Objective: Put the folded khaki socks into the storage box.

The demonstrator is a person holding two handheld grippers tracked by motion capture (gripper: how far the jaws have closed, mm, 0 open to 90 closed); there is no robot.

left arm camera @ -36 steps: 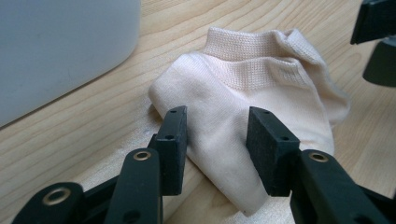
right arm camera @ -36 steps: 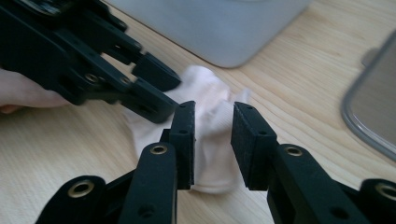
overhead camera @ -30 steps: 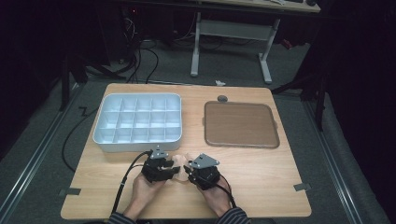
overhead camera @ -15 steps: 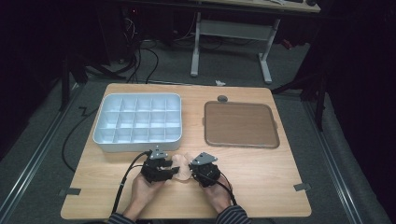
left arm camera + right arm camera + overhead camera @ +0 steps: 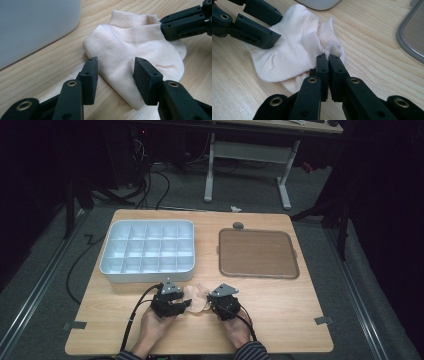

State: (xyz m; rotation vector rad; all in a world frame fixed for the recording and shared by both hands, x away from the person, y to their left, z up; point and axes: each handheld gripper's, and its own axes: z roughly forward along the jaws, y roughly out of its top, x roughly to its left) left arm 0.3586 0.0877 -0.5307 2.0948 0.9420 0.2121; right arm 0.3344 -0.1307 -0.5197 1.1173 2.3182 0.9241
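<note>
**Sock pinched at its cuff near the table's front edge**

Sock, pale peach, lies on the wooden table at about 6 o'clock in the high view, between the two grippers and just in front of the white compartment box. The brown tray sits at roughly 2 o'clock from it, well apart, and a small dark round object rests beyond the tray's far edge. Nothing stands between the grippers and the sock.

The right gripper has just been closing; its jaws are pressed together on a bunched bit of the ribbed cuff. The left gripper holds its jaws apart, straddling the folded heel end, and the pads do not look pressed into the cloth, though whether they brush it is hard to tell.

From above, the grippers and hands cover most of the sock, so its shape and the grip are unreadable there. The left gripper view shows the cuff's ribbing and the box wall at 10 o'clock, cut off by the frame. The right gripper view shows the tray's rim at 2 o'clock and the pinch itself. The sock's underside is hidden everywhere.
</note>
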